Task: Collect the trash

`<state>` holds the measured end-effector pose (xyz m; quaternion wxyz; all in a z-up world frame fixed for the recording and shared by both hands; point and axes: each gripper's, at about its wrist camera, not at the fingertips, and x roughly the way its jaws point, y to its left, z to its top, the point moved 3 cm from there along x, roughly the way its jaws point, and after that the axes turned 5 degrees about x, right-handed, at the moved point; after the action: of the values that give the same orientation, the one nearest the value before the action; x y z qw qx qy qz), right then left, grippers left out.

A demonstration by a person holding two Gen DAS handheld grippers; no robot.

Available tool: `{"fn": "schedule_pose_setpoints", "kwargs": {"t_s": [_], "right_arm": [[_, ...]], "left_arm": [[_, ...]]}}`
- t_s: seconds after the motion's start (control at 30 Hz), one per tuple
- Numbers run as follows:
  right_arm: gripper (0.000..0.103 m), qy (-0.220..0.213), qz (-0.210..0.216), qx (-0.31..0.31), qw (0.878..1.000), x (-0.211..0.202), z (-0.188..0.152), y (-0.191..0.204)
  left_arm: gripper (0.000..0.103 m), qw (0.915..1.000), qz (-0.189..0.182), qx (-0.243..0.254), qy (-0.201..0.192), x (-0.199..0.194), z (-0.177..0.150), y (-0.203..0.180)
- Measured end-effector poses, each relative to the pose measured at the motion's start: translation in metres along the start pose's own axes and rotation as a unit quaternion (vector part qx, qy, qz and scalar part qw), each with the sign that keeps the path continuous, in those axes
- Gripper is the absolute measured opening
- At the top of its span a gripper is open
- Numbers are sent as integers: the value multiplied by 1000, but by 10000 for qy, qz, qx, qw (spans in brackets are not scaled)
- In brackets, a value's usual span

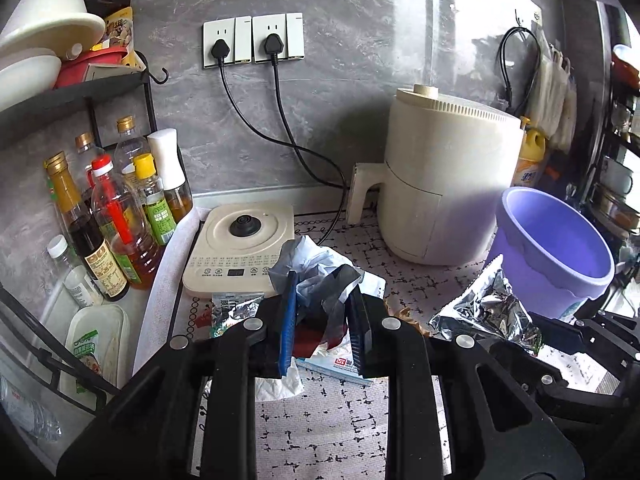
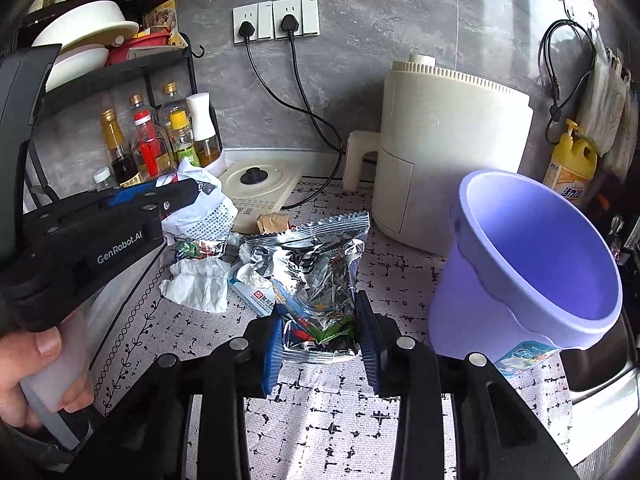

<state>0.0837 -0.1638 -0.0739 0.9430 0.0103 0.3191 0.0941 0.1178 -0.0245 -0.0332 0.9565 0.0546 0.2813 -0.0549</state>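
While tools grip trash, air fryer stands behind purple bin.

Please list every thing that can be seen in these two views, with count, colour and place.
bucket: one, purple, right on counter
air fryer: one, cream, behind bucket
foil snack bag: one, silver, in right gripper
crumpled wrapper: one, grey-white, in left gripper
tissue: one, white, on mat
kettle base: one, cream, by the wall
sauce bottles: several, mixed, under rack
detergent bottle: one, yellow, far right
hand: one, holding left gripper's handle
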Motion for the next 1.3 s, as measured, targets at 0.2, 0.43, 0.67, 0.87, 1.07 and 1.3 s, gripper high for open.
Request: {"fn": "schedule_pose_setpoints", "kwargs": {"t_s": [0.2, 0.43, 0.67, 0.87, 1.07, 1.3], "right_arm": [[33, -355, -252, 153, 9989, -20, 21, -16], [33, -628, -587, 434, 9954, -36, 35, -38], [33, -698, -998, 796, 9894, -43, 37, -64], [34, -819, -1402, 1092, 9807, -52, 36, -87], [58, -996, -1880, 1509, 9654, -56, 34, -112], [62, -891, -2197, 1810, 9545, -68, 16, -127]], "left_arm": [[23, 9993, -214, 58, -300, -5, 25, -11], [23, 9968, -554, 187, -545, -2, 46, -32], [23, 9928, -962, 340, -634, 7, 57, -58], [23, 9875, -1330, 491, -692, 15, 66, -79], [23, 9807, -1685, 674, -731, 21, 75, -102], [23, 9725, -2077, 807, -673, 29, 77, -125]]}}
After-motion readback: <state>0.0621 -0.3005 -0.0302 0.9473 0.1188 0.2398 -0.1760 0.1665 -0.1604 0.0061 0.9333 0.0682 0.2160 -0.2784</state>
